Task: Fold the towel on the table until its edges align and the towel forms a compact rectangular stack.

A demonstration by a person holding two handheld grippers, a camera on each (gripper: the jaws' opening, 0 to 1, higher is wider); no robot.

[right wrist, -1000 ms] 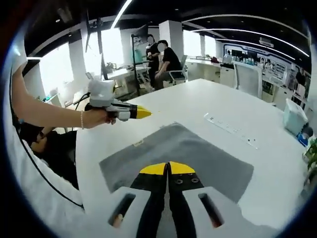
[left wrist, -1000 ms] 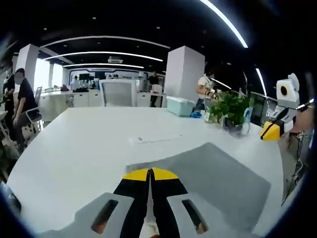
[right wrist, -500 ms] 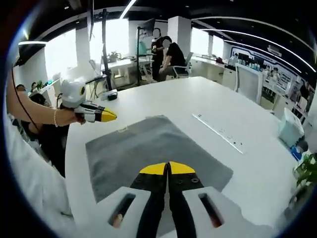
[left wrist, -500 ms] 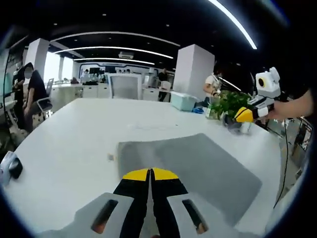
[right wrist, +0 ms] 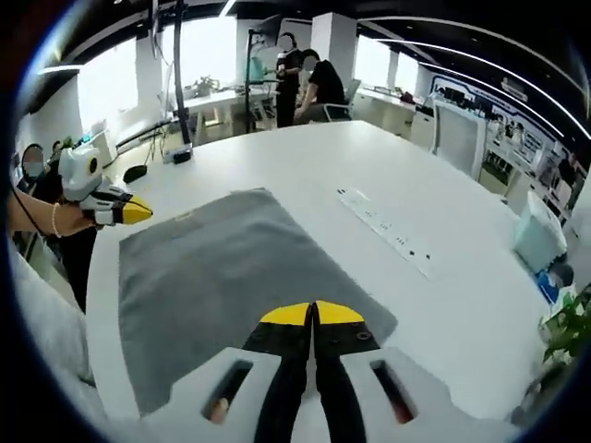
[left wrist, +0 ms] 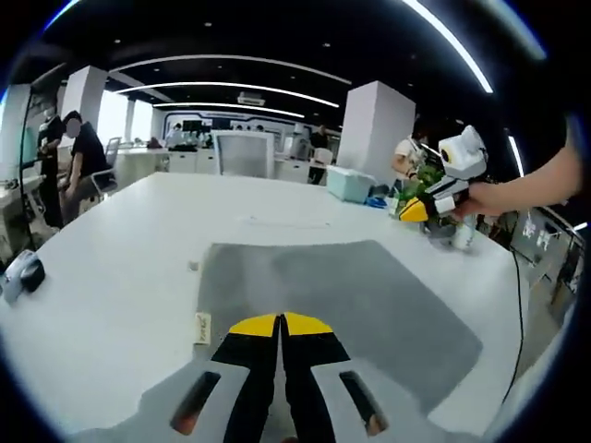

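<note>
The grey towel [left wrist: 332, 309] lies flat and unfolded on the white table [left wrist: 120, 268], straight ahead of both our grippers. Left gripper [left wrist: 280, 325] and right gripper [right wrist: 314, 314] hover with jaws pressed together, grasping nothing — each above its own side of the towel, neither clearly nearer.

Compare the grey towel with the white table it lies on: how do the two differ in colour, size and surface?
The towel is grey, while the table is white. The towel covers just a part of the table, which stretches well past every towel edge. The towel looks soft and matt, whereas the table looks hard, smooth and faintly glossy. Both lie flat, and the towel is spread open, not yet folded.
</note>
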